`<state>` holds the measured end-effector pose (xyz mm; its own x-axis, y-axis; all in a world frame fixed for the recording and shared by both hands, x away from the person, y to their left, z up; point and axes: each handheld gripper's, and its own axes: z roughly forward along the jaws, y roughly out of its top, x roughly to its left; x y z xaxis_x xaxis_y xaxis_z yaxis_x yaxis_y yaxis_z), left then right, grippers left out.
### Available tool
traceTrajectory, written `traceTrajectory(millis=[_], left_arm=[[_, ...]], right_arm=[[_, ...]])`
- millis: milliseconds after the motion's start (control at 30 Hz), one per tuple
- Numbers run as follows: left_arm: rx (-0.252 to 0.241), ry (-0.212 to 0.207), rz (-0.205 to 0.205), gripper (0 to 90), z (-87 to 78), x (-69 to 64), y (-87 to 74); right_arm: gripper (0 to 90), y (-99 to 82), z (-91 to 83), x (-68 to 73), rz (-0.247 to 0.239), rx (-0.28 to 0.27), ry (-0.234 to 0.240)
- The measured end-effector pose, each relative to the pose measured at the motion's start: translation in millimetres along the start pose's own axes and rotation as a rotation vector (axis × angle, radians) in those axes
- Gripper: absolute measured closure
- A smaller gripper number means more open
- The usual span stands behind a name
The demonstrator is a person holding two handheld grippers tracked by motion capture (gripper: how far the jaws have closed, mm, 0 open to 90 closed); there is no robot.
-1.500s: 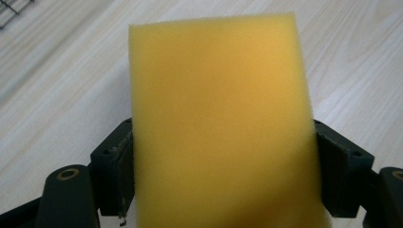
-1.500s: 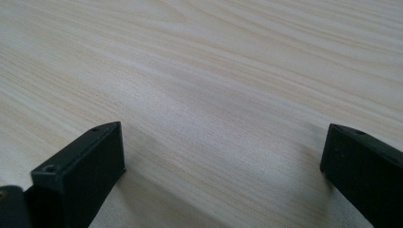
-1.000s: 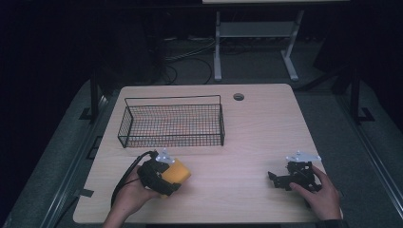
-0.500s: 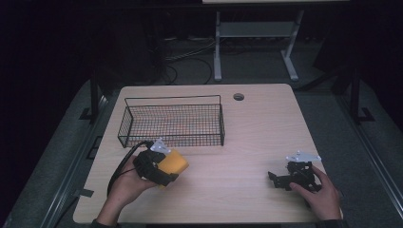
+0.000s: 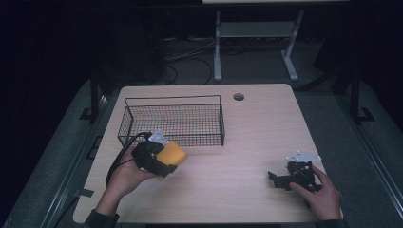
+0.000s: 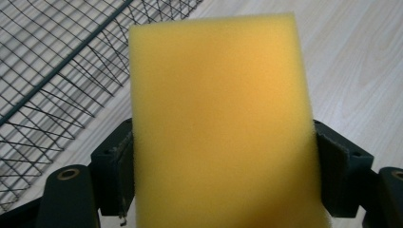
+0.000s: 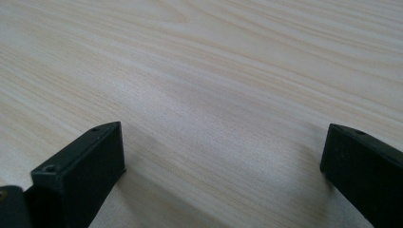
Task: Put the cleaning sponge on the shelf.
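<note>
A yellow sponge [image 5: 172,156] is clamped between the two black jaws of my left gripper [image 5: 164,160], held above the table just in front of the black wire basket [image 5: 173,121]. In the left gripper view the sponge [image 6: 221,123] stands tall between the pads [image 6: 124,161], with the basket [image 6: 57,71] at the upper left. My right gripper [image 5: 278,179] rests low over the table at the right, pointing left, its jaws wide apart. In the right gripper view its gripper [image 7: 223,166] has only bare wood between the fingers [image 7: 90,161].
The light wooden table [image 5: 256,128] has a round cable hole [image 5: 238,97] near its far edge. The basket stands at the table's back left. A white metal stand [image 5: 252,33] and cables lie on the dark floor beyond.
My left gripper has lifted the sponge and carried it toward the basket's front wall. The right gripper has stayed where it was.
</note>
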<state>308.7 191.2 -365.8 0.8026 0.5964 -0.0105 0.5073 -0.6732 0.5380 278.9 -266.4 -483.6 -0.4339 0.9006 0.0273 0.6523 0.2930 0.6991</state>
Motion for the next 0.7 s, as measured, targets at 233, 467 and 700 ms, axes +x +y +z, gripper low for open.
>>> traceTrajectory(millis=[233, 467, 700], left_arm=[[-0.011, 0.006, -0.005, 22.1, -4.5, 8.1, 6.2], [-0.015, 0.022, -0.013, 22.1, -7.0, 19.5, 14.1], [-0.014, 0.042, -0.007, 22.1, -10.1, 30.7, 23.9]], right_arm=[[0.1, 0.0, 0.0, 0.0, 0.001, 0.0, 0.0], [0.1, 0.0, 0.0, 0.1, 0.002, 0.0, 0.0], [0.1, 0.0, -0.1, 0.1, 0.002, 0.0, 0.002]])
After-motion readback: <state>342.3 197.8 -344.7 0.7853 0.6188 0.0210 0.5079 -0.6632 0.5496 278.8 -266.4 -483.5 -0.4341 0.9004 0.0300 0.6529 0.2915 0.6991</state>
